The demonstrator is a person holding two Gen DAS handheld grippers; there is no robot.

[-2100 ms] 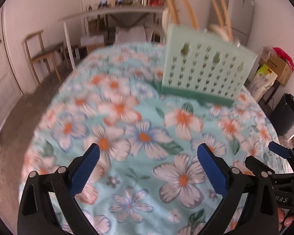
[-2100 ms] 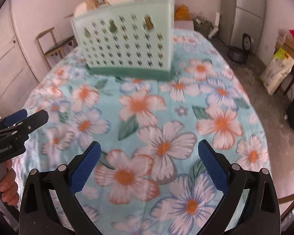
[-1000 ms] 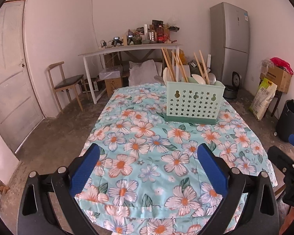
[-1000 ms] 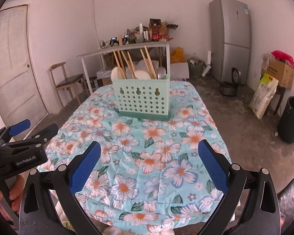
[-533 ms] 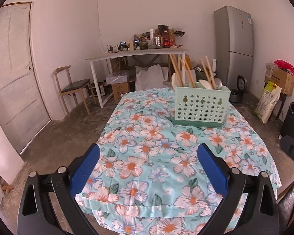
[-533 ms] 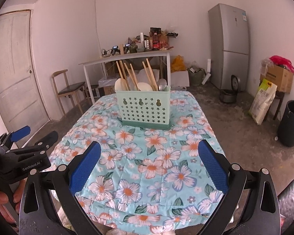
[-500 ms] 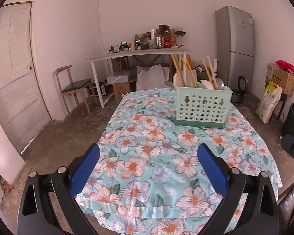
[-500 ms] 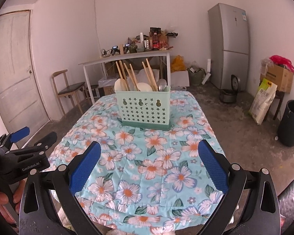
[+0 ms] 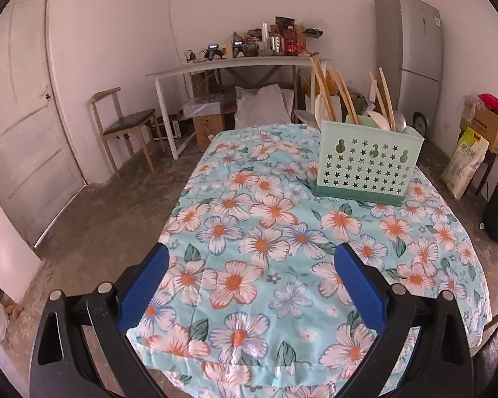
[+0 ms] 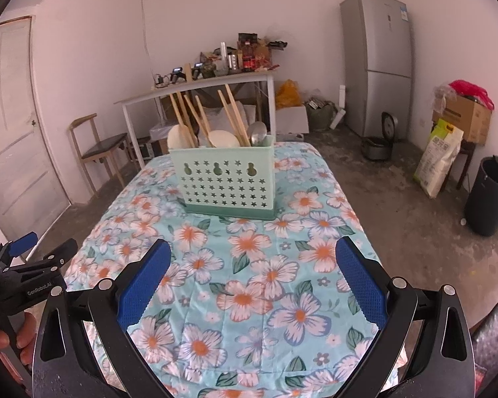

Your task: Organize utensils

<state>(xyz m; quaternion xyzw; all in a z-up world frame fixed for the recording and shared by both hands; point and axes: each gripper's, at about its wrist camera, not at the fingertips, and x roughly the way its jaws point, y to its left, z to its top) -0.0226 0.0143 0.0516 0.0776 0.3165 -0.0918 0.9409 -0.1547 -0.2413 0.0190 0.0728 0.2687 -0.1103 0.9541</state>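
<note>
Both the left hand-held gripper (image 9: 249,285) and right hand-held gripper (image 10: 250,285) gape wide, empty, above the desk's (image 10: 315,219) near edge; the utensil caddy (image 10: 224,182) stands toward its far end.

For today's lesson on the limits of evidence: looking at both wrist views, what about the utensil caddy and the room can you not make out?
- Both views: lower ends of the chopsticks and spoons, hidden by the caddy front wall.
- Both views: inner compartments, hidden likewise.
- Right wrist view: left gripper partly cut off at the frame edge.
- Shelf clutter: too small.
</note>
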